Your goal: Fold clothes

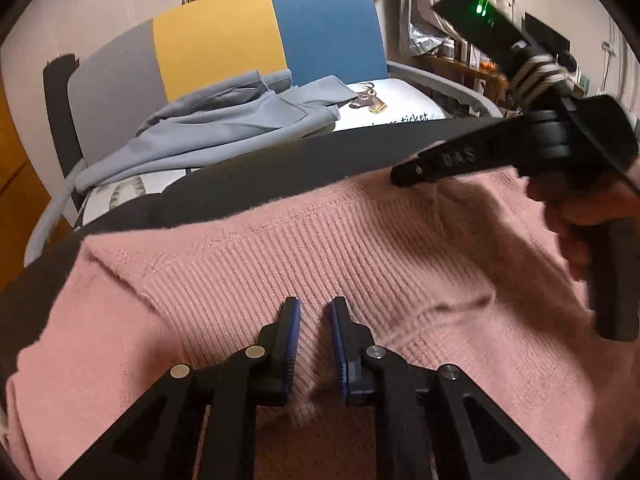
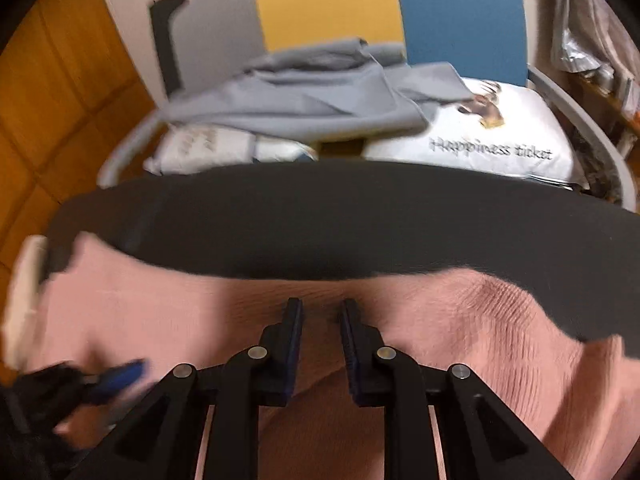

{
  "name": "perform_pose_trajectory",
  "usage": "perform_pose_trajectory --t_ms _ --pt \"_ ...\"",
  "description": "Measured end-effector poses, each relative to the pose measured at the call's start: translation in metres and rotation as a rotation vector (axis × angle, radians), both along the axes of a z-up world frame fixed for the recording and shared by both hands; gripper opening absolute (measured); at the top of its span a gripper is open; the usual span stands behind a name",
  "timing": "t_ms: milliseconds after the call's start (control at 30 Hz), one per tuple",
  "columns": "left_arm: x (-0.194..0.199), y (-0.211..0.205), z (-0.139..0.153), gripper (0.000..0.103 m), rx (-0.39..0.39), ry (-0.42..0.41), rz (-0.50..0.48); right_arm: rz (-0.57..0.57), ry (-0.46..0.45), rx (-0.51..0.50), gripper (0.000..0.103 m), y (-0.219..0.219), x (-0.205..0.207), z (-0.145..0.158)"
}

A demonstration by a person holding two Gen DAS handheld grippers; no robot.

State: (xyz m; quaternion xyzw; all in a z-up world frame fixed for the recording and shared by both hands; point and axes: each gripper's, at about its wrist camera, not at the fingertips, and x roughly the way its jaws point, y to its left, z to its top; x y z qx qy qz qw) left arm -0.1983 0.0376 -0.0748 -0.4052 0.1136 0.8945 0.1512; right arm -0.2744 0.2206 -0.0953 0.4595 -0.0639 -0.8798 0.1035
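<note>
A: What is sitting behind the table (image 1: 280, 184)?

B: A chair (image 1: 224, 36) is standing there, its back showing grey, yellow and blue panels.

A: And what is lying on the seat?

B: A white pillow (image 2: 500, 136) is resting there, showing a deer print and the words "Happiness ticket". A second white cushion (image 2: 208, 148) is lying beside it.

A: What is showing beyond?

B: A wooden floor (image 2: 60, 100) is showing on one side, and a cluttered shelf (image 1: 472, 68) is standing on the other, too blurred to read.
</note>
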Motion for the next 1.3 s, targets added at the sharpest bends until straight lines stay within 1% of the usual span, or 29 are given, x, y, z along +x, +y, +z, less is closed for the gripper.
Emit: perform_pose_trajectory --t_ms 100,167,200,233,267,300,333,400,467,533,600,667,700,733,767,833,867,967,1033,1100,1233,1300 --pt "-0.003 -0.001 0.0 0.015 0.025 -0.004 0.001 -0.045 -0.001 0.006 0.014 0.006 -0.01 -0.011" --pt "-0.008 0.001 0.001 0.015 0.031 -0.004 0.001 -0.047 0.016 0.031 0.014 0.002 -0.006 -0.009" --pt "-0.011 0.0 0.002 0.015 0.036 -0.005 0.001 -0.044 0.026 0.015 0.015 0.0 0.0 -0.003" --pt "-0.014 0.0 0.002 0.015 0.042 -0.006 0.001 -0.037 0.039 -0.021 0.019 -0.003 0.008 0.005" --pt "-0.017 -0.004 0.003 0.015 0.072 -0.015 0.003 -0.031 0.052 -0.057 0.019 -0.006 0.016 0.013" --pt "-0.021 -0.008 0.005 0.015 0.102 -0.024 0.004 -0.002 0.059 -0.078 0.019 -0.014 0.024 0.019" --pt "-0.024 -0.02 0.01 0.015 0.185 -0.042 0.017 0.042 0.063 -0.089 0.019 -0.025 0.033 0.023" --pt "-0.027 -0.043 0.02 0.015 0.277 -0.027 0.079 0.119 0.064 -0.108 0.019 -0.044 0.048 0.028" --pt "-0.033 -0.062 0.023 0.015 0.27 -0.004 0.166 0.154 0.043 -0.097 0.019 -0.058 0.052 0.017" --pt "-0.051 -0.086 0.02 0.015 0.277 -0.042 0.238 0.185 0.02 -0.082 0.019 -0.072 0.055 0.005" --pt "-0.066 -0.098 0.015 0.015 0.284 -0.07 0.241 0.192 0.023 -0.048 0.019 -0.08 0.058 -0.002" --pt "-0.078 -0.105 0.015 0.015 0.251 -0.058 0.229 0.193 0.032 -0.011 0.019 -0.085 0.061 -0.009" --pt "-0.084 -0.11 0.013 0.015 0.236 -0.064 0.239 0.188 0.04 0.0 0.019 -0.086 0.062 -0.011" --pt "-0.089 -0.115 0.011 0.019 0.222 -0.07 0.249 0.18 0.05 0.005 0.019 -0.087 0.064 -0.012" --pt "-0.093 -0.123 0.009 0.022 0.208 -0.082 0.283 0.175 0.06 0.009 0.019 -0.087 0.066 -0.014" --pt "-0.096 -0.142 0.003 0.021 0.253 -0.092 0.318 0.165 0.079 0.01 0.019 -0.086 0.068 -0.016" --pt "-0.098 -0.148 0.001 0.021 0.285 -0.103 0.317 0.159 0.082 0.003 0.019 -0.085 0.069 -0.016" --pt "-0.103 -0.14 0.0 0.02 0.226 -0.09 0.306 0.144 0.081 -0.017 0.018 -0.083 0.07 -0.018" --pt "-0.103 -0.135 0.003 0.02 0.189 -0.084 0.302 0.142 0.085 -0.006 0.018 -0.085 0.071 -0.017" --pt "-0.096 -0.138 0.009 0.02 0.2 -0.102 0.311 0.143 0.094 0.024 0.018 -0.09 0.071 -0.017" --pt "-0.042 -0.164 0.03 0.02 0.33 -0.102 0.363 0.142 0.107 0.054 0.018 -0.096 0.071 -0.015" --pt "-0.012 -0.178 0.036 0.021 0.364 -0.096 0.384 0.142 0.108 0.065 0.018 -0.097 0.071 -0.015"
